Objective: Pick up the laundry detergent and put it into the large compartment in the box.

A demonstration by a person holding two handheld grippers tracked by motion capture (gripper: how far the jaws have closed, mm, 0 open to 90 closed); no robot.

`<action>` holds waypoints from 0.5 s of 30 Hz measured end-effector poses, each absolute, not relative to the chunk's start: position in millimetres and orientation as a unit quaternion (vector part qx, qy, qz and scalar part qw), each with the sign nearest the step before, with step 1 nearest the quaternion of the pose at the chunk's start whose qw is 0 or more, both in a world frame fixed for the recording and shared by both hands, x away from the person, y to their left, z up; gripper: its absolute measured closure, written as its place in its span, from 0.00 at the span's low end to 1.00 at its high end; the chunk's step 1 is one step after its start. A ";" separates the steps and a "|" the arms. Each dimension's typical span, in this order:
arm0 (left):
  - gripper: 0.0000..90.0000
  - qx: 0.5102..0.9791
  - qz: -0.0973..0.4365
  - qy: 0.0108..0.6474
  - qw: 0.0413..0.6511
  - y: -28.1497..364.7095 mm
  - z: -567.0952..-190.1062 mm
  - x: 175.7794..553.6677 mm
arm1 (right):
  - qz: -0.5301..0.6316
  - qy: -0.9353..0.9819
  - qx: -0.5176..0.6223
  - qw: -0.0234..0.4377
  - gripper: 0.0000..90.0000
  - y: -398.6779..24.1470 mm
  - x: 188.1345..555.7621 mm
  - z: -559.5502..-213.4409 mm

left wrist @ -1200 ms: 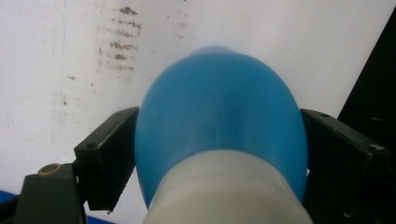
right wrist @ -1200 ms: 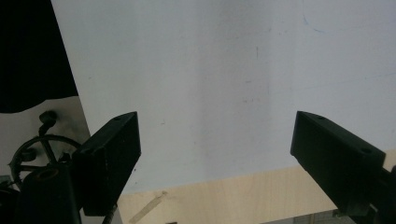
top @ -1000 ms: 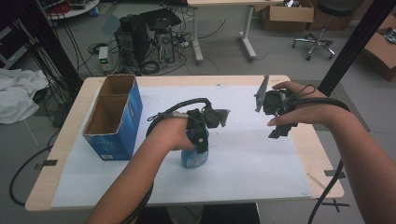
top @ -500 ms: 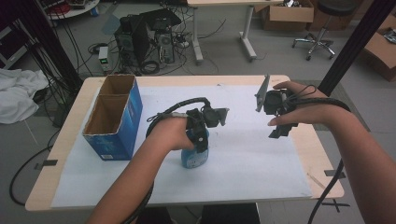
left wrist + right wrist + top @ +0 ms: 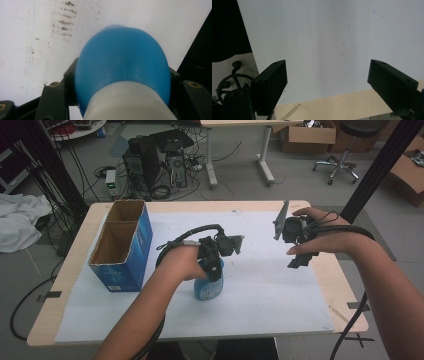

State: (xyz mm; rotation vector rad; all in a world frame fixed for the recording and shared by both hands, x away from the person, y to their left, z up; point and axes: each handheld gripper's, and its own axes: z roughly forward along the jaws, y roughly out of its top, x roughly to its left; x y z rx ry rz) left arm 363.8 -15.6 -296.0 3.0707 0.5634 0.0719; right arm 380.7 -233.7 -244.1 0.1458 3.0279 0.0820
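Closed further upon blue bottle (image 5: 122, 65): left tongs (image 5: 210, 265), clamped at its body, upright on white sheet (image 5: 260, 285) mid-desk (image 5: 65, 285). Right tongs (image 5: 327, 82) held wide, empty. Likely light, smooth plastic, slippery; best gripped low on body.

The left tool (image 5: 214, 279) points down, its jaws just closed on something. The right tool (image 5: 300, 262) hangs raised, jaws wide apart.
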 end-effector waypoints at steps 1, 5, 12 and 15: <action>0.43 0.983 0.022 0.180 0.009 -15.3 -295.9 364.3 | 0.027 0.997 0.048 0.054 0.18 -233.7 380.7 -244.1; 0.43 0.984 0.021 0.176 0.007 -15.9 -295.7 365.0 | 0.025 0.997 0.048 0.054 0.18 -233.2 381.0 -244.9; 0.43 0.985 0.017 0.171 0.010 -15.2 -295.7 365.4 | 0.025 0.997 0.049 0.053 0.18 -233.2 381.1 -246.7; 0.43 0.986 0.017 0.166 0.009 -14.5 -295.4 364.6 | 0.025 0.997 0.049 0.053 0.18 -233.2 381.1 -246.6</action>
